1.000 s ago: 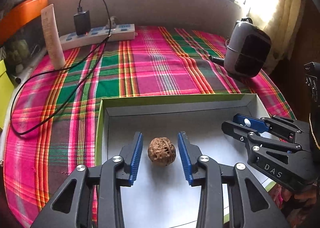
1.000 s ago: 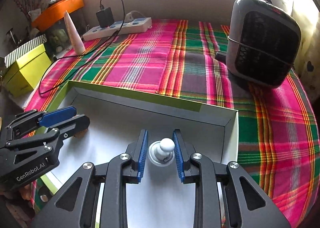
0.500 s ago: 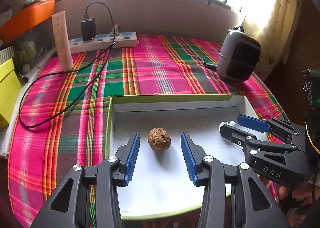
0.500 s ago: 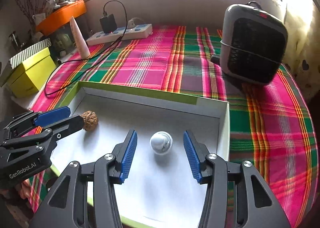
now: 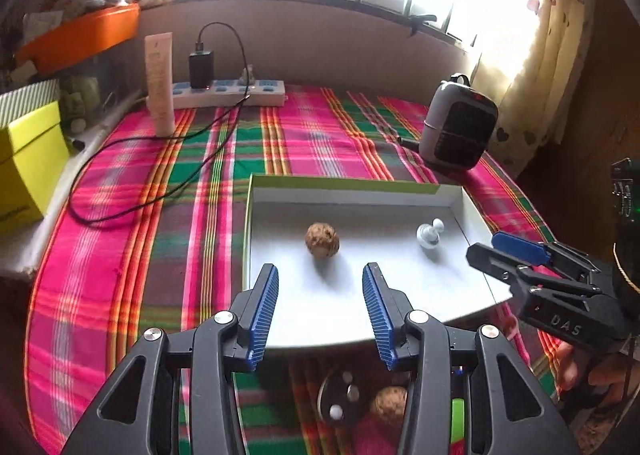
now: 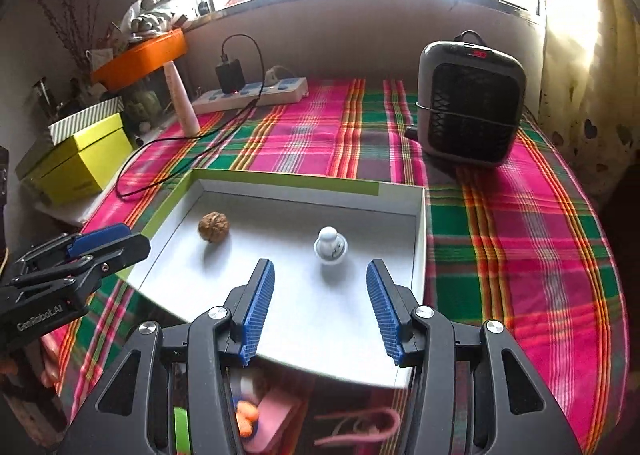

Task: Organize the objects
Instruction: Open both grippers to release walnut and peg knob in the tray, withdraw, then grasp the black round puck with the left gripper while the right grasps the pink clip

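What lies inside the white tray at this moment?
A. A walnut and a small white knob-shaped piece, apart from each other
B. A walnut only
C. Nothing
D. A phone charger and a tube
A. The walnut sits toward one side of the tray floor and the white knob-shaped piece toward the other, bare floor between them; both grippers are open and clear of them.

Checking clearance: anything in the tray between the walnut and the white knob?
Nothing. In the right wrist view, the tray floor between the walnut and the white knob is bare; the left wrist view agrees.
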`<action>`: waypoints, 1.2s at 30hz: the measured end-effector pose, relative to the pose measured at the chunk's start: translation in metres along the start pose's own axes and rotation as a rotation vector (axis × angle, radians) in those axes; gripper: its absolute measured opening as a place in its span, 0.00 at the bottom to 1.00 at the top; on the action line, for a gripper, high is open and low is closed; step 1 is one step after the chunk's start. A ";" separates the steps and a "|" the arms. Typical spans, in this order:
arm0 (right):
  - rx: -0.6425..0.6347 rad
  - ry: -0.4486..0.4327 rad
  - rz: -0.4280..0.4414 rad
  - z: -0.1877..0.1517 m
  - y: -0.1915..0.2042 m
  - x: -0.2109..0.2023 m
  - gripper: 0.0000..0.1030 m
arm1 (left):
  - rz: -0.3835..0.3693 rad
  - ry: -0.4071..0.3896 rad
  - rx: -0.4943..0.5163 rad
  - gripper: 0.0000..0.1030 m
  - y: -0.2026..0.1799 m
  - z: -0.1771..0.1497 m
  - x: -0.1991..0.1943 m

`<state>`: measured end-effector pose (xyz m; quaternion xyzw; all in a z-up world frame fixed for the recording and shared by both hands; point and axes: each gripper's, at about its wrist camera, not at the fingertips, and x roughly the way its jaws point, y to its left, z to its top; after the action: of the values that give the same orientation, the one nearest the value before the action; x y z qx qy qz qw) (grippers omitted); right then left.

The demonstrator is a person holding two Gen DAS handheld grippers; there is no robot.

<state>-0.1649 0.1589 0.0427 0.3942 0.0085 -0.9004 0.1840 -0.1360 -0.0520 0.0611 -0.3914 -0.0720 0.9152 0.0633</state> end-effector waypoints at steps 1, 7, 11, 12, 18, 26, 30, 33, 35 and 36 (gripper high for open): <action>-0.001 -0.004 0.000 -0.002 0.001 -0.002 0.48 | 0.000 0.001 -0.004 0.41 0.001 -0.003 -0.002; -0.008 -0.033 -0.012 -0.018 0.005 -0.020 0.48 | -0.015 -0.005 -0.035 0.41 0.009 -0.019 -0.016; -0.015 -0.053 -0.023 -0.027 0.006 -0.031 0.48 | -0.029 -0.001 -0.040 0.41 0.011 -0.032 -0.021; -0.017 -0.058 -0.027 -0.031 0.005 -0.034 0.48 | -0.033 0.001 -0.037 0.41 0.012 -0.034 -0.021; 0.010 -0.067 -0.045 -0.051 -0.005 -0.049 0.48 | -0.052 0.016 -0.055 0.41 0.018 -0.049 -0.024; 0.026 -0.031 -0.073 -0.075 -0.020 -0.050 0.48 | -0.075 0.045 -0.067 0.41 0.020 -0.062 -0.019; 0.027 -0.016 -0.044 -0.078 -0.022 -0.046 0.48 | -0.089 0.066 -0.067 0.41 0.017 -0.064 -0.013; 0.030 -0.002 -0.047 -0.077 -0.022 -0.040 0.48 | -0.106 0.082 -0.057 0.42 0.012 -0.066 -0.010; 0.055 0.010 -0.038 -0.077 -0.024 -0.036 0.48 | -0.106 0.089 -0.054 0.42 0.011 -0.066 -0.007; 0.067 0.015 -0.034 -0.077 -0.025 -0.034 0.48 | -0.106 0.092 -0.057 0.42 0.011 -0.066 -0.006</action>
<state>-0.0982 0.2056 0.0110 0.4065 -0.0137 -0.9002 0.1554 -0.0846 -0.0584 0.0181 -0.4302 -0.1158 0.8893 0.1034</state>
